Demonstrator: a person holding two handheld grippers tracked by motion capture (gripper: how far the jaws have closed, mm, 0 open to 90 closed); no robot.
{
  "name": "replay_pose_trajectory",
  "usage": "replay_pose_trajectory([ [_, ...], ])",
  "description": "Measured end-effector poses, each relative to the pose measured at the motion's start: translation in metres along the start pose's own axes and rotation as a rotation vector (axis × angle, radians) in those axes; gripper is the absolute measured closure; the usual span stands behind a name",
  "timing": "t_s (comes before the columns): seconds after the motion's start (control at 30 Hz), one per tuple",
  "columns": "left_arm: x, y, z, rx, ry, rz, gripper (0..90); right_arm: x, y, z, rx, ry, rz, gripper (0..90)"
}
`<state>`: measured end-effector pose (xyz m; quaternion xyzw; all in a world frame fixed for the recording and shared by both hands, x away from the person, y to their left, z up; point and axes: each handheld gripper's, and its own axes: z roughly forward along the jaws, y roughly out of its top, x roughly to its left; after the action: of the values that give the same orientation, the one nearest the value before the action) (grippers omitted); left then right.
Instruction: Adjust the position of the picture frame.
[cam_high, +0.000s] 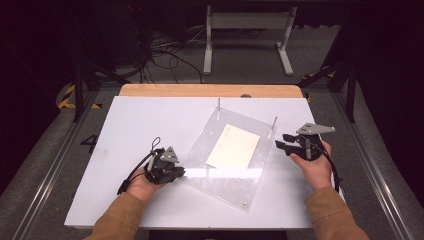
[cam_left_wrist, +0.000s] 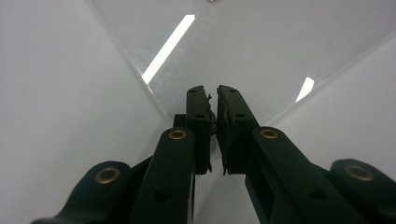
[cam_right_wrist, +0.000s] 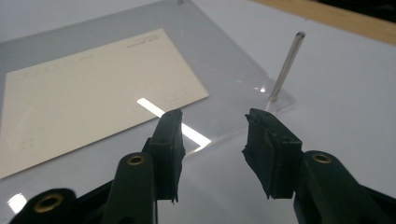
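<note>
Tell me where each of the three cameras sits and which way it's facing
High view: above the person's side, looking forward and down on the white table; both forearms, left gripper, right gripper.
Left gripper view: on the left gripper, shut fingers at the clear plate corner.
Right gripper view: on the right gripper, open fingers, facing the cream card and metal post.
Shared: the clear plate.

Overhead light falls bright on the white bench (cam_high: 140, 125), with dark surroundings; glare streaks cross the clear acrylic plate (cam_left_wrist: 233, 51), and the close black fingers (cam_right_wrist: 170, 140) look soft.
</note>
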<state>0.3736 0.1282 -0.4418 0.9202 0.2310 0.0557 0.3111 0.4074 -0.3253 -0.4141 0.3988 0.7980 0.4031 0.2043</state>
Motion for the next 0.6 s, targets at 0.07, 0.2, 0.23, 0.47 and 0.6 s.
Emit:
replay_pose_trajectory([
  [0.07,-0.009,0.0,0.0,0.005,-0.025,0.014,83.7,0.005,-0.007,-0.004,0.017,0.008,0.006,56.6],
  [0.2,-0.027,0.001,0.0,0.03,-0.063,0.066,83.7,0.007,-0.012,-0.011,0.048,-0.011,0.02,58.6],
  [0.23,-0.032,0.001,0.0,0.036,-0.072,0.075,83.7,0.007,-0.012,-0.013,0.048,-0.018,0.028,59.5],
  [0.47,-0.052,0.006,0.005,0.04,-0.154,0.125,83.7,0.002,-0.018,-0.019,0.063,-0.019,0.083,63.7],
  [0.6,-0.062,0.01,0.009,0.044,-0.198,0.159,83.7,0.0,-0.02,-0.016,0.083,-0.003,0.106,65.6],
])
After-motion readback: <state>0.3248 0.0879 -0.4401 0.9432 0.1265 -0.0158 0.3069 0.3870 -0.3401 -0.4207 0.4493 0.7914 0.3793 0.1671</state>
